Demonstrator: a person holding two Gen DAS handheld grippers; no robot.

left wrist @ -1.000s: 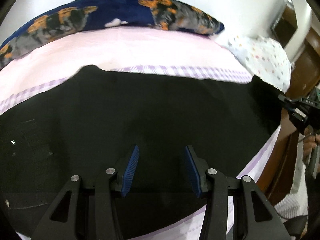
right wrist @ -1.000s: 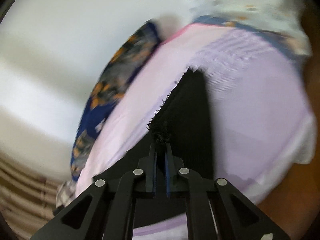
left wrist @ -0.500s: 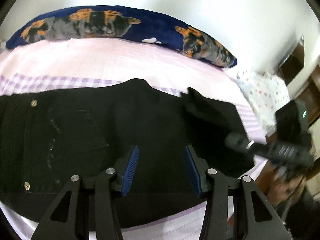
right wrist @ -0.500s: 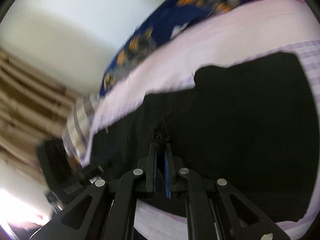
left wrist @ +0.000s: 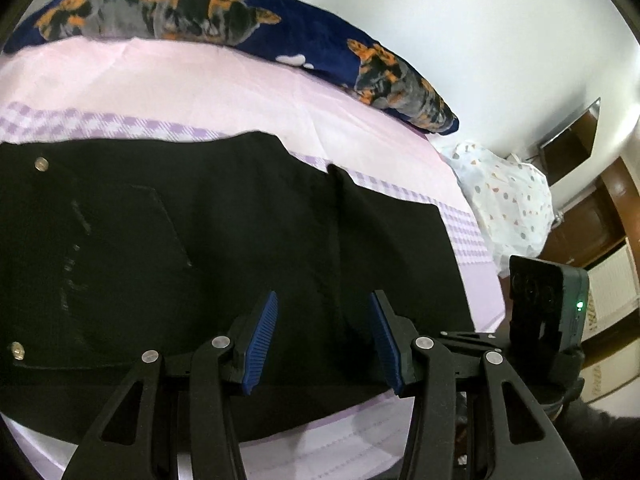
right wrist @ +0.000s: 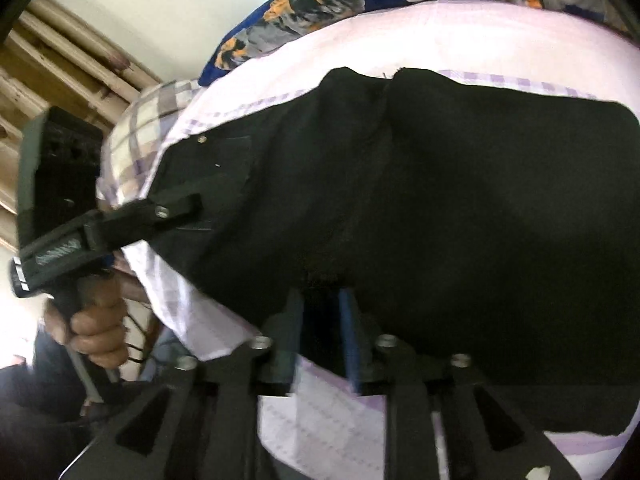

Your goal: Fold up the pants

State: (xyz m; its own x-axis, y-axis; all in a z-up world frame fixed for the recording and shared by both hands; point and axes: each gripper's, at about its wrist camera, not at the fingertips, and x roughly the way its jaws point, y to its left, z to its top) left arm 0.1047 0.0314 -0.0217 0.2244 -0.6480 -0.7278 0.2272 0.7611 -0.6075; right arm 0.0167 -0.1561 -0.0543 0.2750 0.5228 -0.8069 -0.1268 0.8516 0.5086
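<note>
Black pants (left wrist: 200,240) lie across the bed with the leg end folded over onto the upper part; a back pocket and rivets show at the left. My left gripper (left wrist: 324,296) hovers open over the near edge of the pants with nothing between its blue pads. My right gripper (right wrist: 321,296) is opening just behind the frayed hem (right wrist: 320,276) of the pants (right wrist: 440,200); a gap shows between its pads and the cloth is not pinched. From the right wrist, the left gripper (right wrist: 172,208) appears at the left, held by a hand (right wrist: 96,320).
The pink and lilac checked bed sheet (left wrist: 200,80) surrounds the pants. A navy pillow with orange cats (left wrist: 280,28) lies along the far side by the white wall. A white dotted cloth (left wrist: 508,200) and brown wooden furniture (left wrist: 580,220) are at the right; a plaid cloth (right wrist: 136,128) is at the left.
The right gripper swung across the bed with the leg hem pinched, laid it over the upper pants, and its jaws have parted. The left gripper's view shifted toward the waistband.
</note>
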